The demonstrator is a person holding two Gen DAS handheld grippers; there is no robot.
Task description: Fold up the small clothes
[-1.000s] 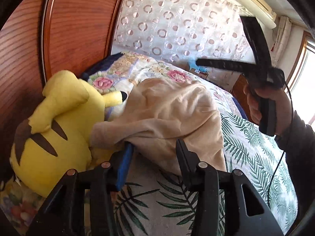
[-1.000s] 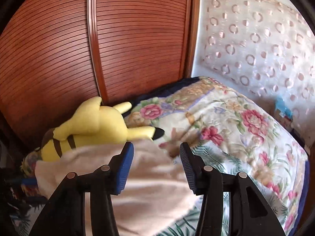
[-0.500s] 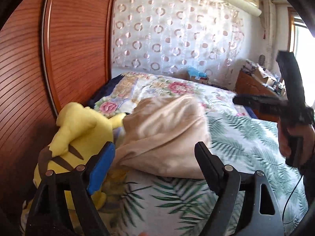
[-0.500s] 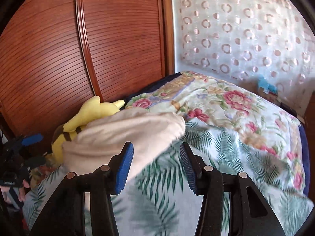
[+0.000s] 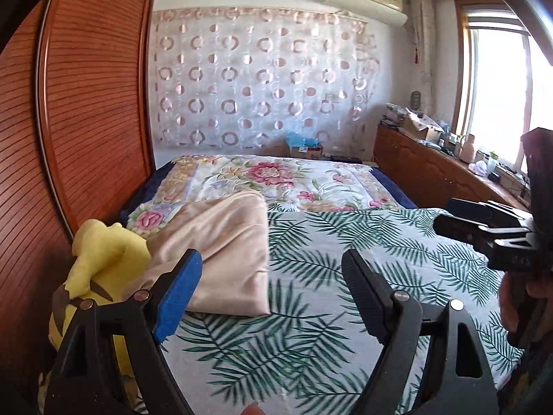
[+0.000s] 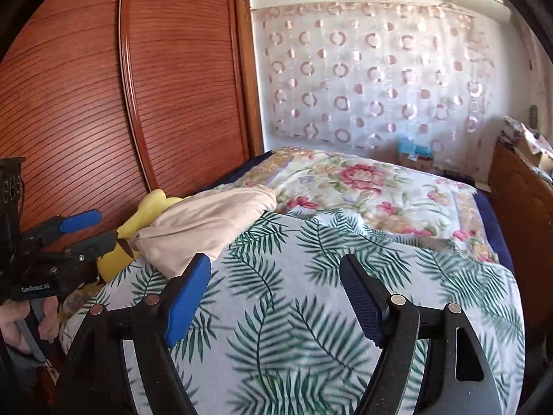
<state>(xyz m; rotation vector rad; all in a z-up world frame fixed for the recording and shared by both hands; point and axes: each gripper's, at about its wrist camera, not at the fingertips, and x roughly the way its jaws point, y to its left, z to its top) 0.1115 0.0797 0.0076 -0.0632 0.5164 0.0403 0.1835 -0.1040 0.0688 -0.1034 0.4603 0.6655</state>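
Observation:
A folded beige garment [image 5: 221, 245] lies on the leaf-print bed cover [image 5: 328, 311], resting partly against a yellow plush toy [image 5: 100, 263]. It also shows in the right wrist view [image 6: 211, 224], left of centre. My left gripper [image 5: 271, 283] is open and empty, held back from the garment, which lies just beyond its left finger. My right gripper [image 6: 274, 287] is open and empty above the bare bed cover [image 6: 311, 311], right of the garment. The left gripper shows at the left edge of the right wrist view [image 6: 77, 230], open.
A wooden sliding wardrobe [image 5: 86, 121] stands close on the left. A floral quilt [image 5: 276, 176] covers the far end of the bed. A wooden cabinet [image 5: 442, 173] with clutter runs along the right under the window. The right gripper body [image 5: 490, 238] shows at the right.
The left gripper let go of the garment's near edge, opened wider and drew back. The right gripper also pulled back and away. The garment now lies folded by the plush toy.

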